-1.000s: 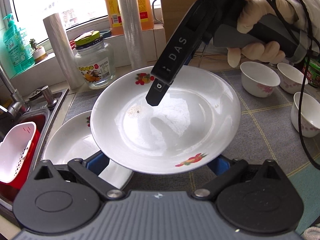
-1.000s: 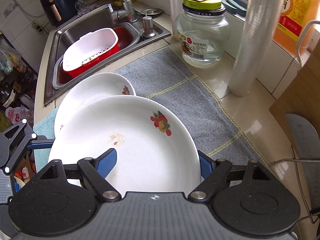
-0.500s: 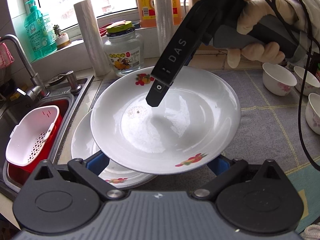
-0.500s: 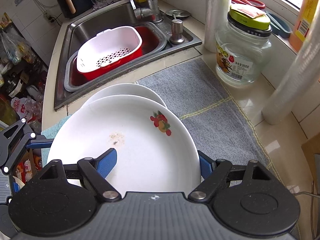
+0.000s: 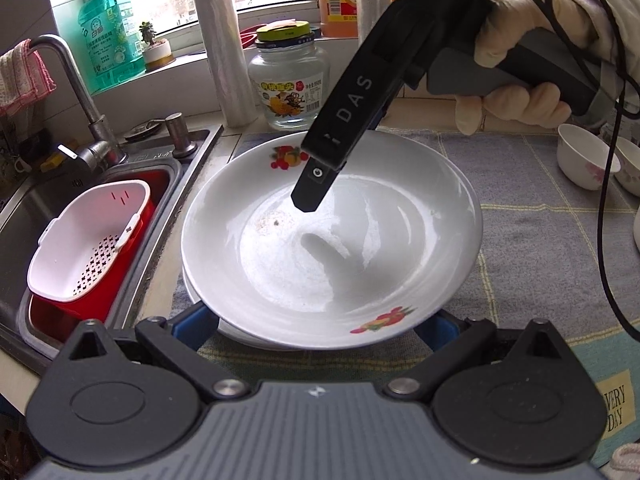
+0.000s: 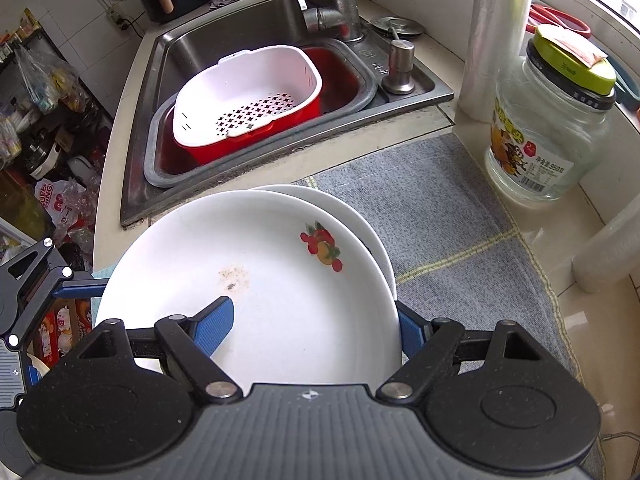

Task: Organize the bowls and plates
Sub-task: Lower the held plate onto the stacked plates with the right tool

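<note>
While your right gripper [image 6: 312,322] pinches the top plate [image 5: 332,240] by its rim directly above the lower plate [image 6: 356,216] on the mat [image 6: 440,216], you are stacking. Your left gripper [image 5: 320,326] sits spread around the near edge; I judge the next move is to lower gently and let go.

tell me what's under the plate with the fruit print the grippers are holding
A second white plate lies directly under the held plate, on the grey mat. Only its rim shows; its centre, and whether the two plates touch, is hidden.
</note>
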The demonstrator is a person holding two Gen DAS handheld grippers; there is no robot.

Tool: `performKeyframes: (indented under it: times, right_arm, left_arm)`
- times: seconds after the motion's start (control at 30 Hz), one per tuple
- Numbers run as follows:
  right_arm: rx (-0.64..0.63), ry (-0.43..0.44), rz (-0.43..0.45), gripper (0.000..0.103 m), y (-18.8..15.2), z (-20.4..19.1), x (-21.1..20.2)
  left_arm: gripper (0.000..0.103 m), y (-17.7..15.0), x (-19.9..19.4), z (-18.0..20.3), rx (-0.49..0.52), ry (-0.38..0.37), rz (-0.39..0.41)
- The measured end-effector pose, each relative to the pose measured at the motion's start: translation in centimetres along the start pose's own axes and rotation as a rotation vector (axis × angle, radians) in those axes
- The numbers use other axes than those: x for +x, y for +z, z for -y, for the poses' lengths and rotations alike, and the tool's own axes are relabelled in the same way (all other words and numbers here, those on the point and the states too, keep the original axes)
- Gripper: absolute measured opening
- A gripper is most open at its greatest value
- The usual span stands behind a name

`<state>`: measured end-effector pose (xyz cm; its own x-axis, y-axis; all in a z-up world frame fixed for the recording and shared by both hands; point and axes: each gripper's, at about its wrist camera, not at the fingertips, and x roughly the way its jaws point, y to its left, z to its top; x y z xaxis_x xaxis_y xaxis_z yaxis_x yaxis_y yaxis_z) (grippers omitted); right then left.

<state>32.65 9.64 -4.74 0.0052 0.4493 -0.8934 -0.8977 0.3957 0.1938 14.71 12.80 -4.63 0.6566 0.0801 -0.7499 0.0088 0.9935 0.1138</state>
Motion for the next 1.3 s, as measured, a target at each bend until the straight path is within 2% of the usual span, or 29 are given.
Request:
performKeyframes:
  times: [0.43,1.3]
  right_arm:
    - [-0.011,0.029,-0.024,0.087,1.2,-0.5,2.6]
    - [-0.031,-0.005,-0.048,0.088,1.3,-1.3,4.7]
  left_arm:
    - [0.102,-0.5,0.3,-0.8,-0.026,0.018,-0.034]
    - [0.102,-0.3,0.9,-1.1,-0.056,0.015,-0.071]
